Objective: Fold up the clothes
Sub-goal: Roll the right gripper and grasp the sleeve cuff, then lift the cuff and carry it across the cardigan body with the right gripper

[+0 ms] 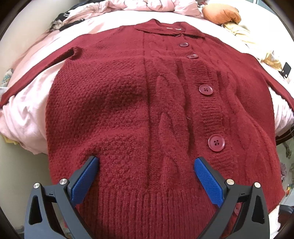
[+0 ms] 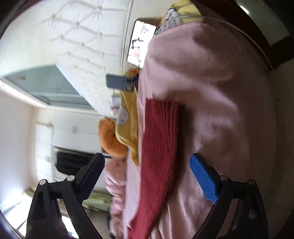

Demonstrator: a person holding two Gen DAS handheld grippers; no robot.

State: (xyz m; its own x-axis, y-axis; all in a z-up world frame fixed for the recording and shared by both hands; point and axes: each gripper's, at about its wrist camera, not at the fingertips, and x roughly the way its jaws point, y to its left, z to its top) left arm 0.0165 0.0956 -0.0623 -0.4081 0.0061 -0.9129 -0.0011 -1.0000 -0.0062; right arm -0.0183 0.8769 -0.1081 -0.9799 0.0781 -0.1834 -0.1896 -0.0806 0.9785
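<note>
A dark red knitted cardigan (image 1: 128,103) lies buttoned and face up on a pink sheet (image 1: 33,110), collar far from me, ribbed hem nearest. Its sleeves spread out to both sides. My left gripper (image 1: 147,159) points steeply down over the lower body of the cardigan, open wide, with its blue pads (image 1: 86,182) resting against the knit just above the hem. The right wrist view is rolled sideways and blurred. There my right gripper (image 2: 147,156) is open, with a red sleeve (image 2: 159,132) lying on the sheet (image 2: 211,92) in line between its fingers, and the pads clear of it.
Crumpled pink bedding (image 1: 147,5) and dark clothes (image 1: 64,20) lie beyond the collar. An orange cushion (image 1: 222,15) and yellow cloth (image 1: 237,29) sit at the far right, with a dark clip (image 1: 285,70) near the right sleeve. A phone on a holder (image 2: 117,80) stands by the padded headboard (image 2: 82,36).
</note>
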